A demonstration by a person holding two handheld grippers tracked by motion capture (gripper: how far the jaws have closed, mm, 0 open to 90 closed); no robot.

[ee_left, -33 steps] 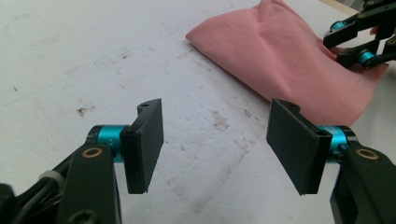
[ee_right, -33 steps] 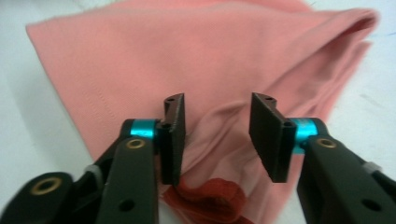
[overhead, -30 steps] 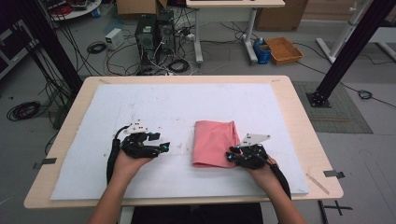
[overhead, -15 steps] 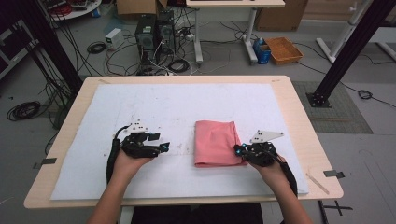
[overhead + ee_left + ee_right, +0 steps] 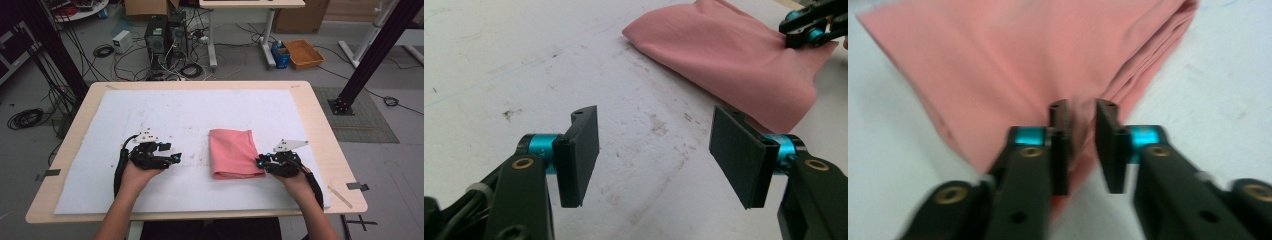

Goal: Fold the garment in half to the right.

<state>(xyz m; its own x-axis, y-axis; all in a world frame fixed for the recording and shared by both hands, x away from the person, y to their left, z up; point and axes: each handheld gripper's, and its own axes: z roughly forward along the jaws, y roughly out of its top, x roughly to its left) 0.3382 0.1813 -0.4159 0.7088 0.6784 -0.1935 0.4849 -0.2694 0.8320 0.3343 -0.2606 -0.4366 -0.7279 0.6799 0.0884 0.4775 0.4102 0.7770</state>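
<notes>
So the right gripper (image 5: 261, 163) has just let its jaws part a little at the near right corner of the folded pink cloth (image 5: 232, 152). A second ago it sat further onto that corner, and it has since slid off toward the table's right edge. In the right gripper view there's a narrow gap between the pads and I don't see fabric pinched in it, so I'd call it released, and the fold looks finished or close to it. The cloth lies flat on the white mat (image 5: 190, 112), right of centre, folded into a neat rectangle. The left gripper (image 5: 176, 158) hasn't budged: jaws wide apart, nothing in them, parked on the bare mat well left of the cloth. Nothing's in the way on the table. The floor behind has PC towers (image 5: 162, 35), cables and an orange tray (image 5: 303, 52).
</notes>
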